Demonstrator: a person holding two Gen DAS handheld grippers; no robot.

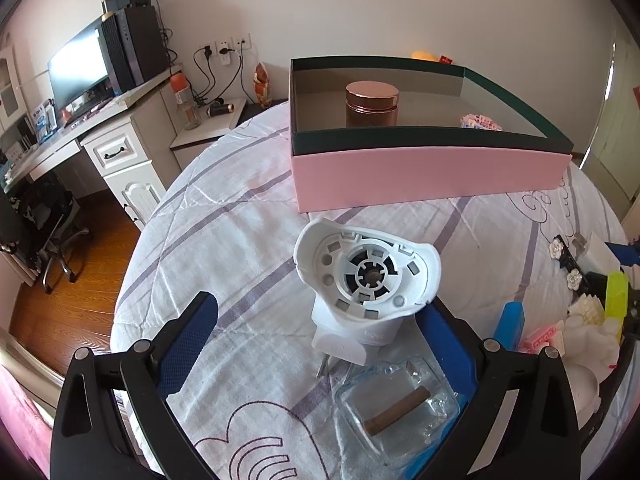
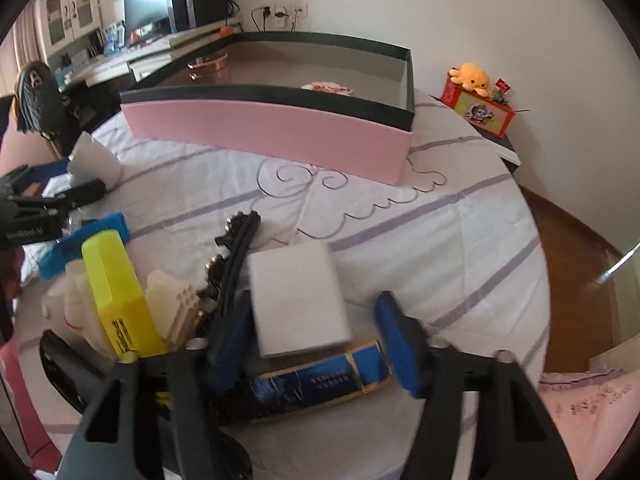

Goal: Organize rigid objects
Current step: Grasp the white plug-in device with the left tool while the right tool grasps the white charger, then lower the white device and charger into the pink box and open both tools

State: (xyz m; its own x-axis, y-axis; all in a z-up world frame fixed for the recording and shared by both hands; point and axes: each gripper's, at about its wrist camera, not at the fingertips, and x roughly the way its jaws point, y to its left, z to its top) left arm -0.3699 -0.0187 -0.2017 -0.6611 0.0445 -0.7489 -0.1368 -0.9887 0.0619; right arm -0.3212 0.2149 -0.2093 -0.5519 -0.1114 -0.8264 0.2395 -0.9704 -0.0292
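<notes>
A: Right gripper [image 2: 316,336] first. Jaws stood partly apart around the small white box [image 2: 298,300]. Left pad looked against its side, right pad clear of it, so not gripped as far as I could tell.

B: Left gripper [image 1: 320,320]?

A: Wide. The white plug-in device [image 1: 366,280] stood between the jaws near the right pad; neither pad was pressing on it. A clear glass dish [image 1: 394,408] with a brown stick in it lay just in front of the camera.

B: How would the white box handle?

A: My guess: light, stiff, flat-sided, smooth. Take it across the two long sides, near the middle, so it wouldn't twist. It lay partly on a blue printed box [image 2: 320,380], so it could rock.

B: And the plug-in device?

A: Hard plastic, probably light, top-heavy with that wide cup. Better held by the squarish base than the thin rim. The glass dish was the fragile, slippery one.

B: Clutter?

A: Yellow block [image 2: 116,292], cream bricks [image 2: 172,308], a black hair clip [image 2: 236,256], all packed left of the white box.

B: Destination?

A: Likely the pink box [image 1: 432,180], open-topped, further back. A copper jar [image 1: 372,104] was already in it.

B: Surface, room?

A: A soft, wrinkled white bedsheet [image 1: 224,220] with purple stripes; things could tip. Desk with monitor [image 1: 78,68] to one side, wood floor, plain wall with sockets.
</notes>
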